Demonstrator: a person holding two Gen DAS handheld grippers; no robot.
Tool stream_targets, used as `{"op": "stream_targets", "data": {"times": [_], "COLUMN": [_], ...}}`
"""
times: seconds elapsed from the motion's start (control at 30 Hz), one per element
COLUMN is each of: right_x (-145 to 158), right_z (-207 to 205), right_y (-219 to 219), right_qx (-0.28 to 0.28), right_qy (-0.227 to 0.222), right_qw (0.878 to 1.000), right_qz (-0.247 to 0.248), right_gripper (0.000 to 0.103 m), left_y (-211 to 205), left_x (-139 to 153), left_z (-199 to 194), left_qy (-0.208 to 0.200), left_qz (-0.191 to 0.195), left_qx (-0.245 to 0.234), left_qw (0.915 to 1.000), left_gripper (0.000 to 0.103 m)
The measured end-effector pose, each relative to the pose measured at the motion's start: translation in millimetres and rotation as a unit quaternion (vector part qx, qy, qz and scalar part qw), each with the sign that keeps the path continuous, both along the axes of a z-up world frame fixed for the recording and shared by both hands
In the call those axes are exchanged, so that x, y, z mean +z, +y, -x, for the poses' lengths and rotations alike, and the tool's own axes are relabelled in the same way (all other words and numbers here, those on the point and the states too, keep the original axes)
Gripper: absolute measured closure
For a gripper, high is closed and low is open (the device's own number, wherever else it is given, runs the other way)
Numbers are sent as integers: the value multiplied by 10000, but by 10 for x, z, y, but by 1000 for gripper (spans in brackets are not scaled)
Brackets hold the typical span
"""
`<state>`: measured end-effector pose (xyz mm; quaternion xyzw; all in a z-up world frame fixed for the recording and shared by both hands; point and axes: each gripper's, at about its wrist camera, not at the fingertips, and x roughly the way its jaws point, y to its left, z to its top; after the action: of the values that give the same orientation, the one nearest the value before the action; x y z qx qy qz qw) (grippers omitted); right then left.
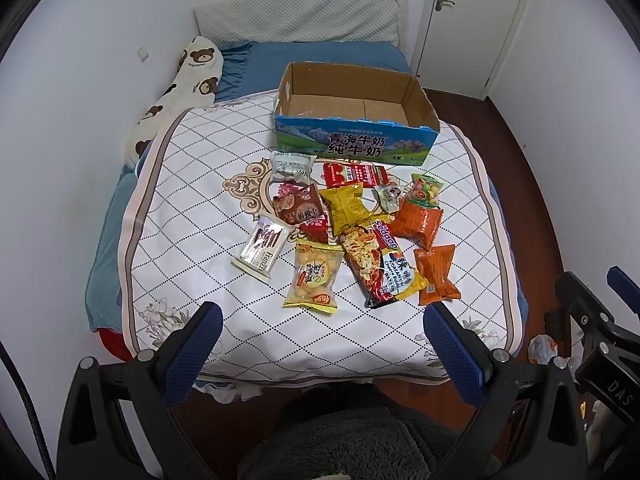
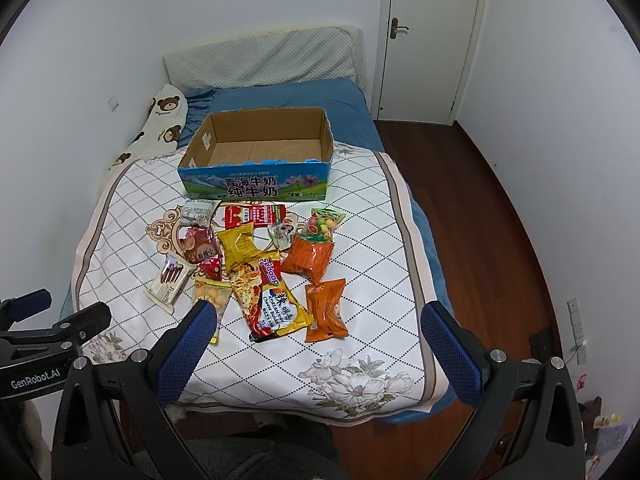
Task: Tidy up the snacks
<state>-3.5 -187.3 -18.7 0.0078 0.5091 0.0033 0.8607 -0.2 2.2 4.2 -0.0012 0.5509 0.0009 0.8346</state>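
Observation:
An open, empty cardboard milk box stands on the bed's quilt behind a heap of snack packets. The heap holds a Sedaap noodle pack, two orange packets, a yellow bag, a Franzzi wafer pack, a yellow egg-snack bag and a red pack. My left gripper is open and empty above the quilt's near edge. My right gripper is open and empty, beside it on the right.
The white quilt covers a blue bed. A teddy-bear pillow lies along the left wall. Wooden floor and a shut door are to the right. A grey fuzzy garment is below the grippers.

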Motion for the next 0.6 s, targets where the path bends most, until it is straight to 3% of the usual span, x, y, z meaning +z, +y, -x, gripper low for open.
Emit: {"op": "stream_targets", "data": {"times": [0.6], "right_x": [10], "right_z": [-43], "right_y": [4], "right_qx": [-17], "right_qy": [-15], "right_qw": [10000], "right_qz": [-1], "right_gripper": [0], "left_y": [17], "left_x": [12], "left_z": [-23], "left_qy": [-40], "left_qz": [6], "left_qx": [-30], "left_qw": [10000], "left_gripper": [0]}}
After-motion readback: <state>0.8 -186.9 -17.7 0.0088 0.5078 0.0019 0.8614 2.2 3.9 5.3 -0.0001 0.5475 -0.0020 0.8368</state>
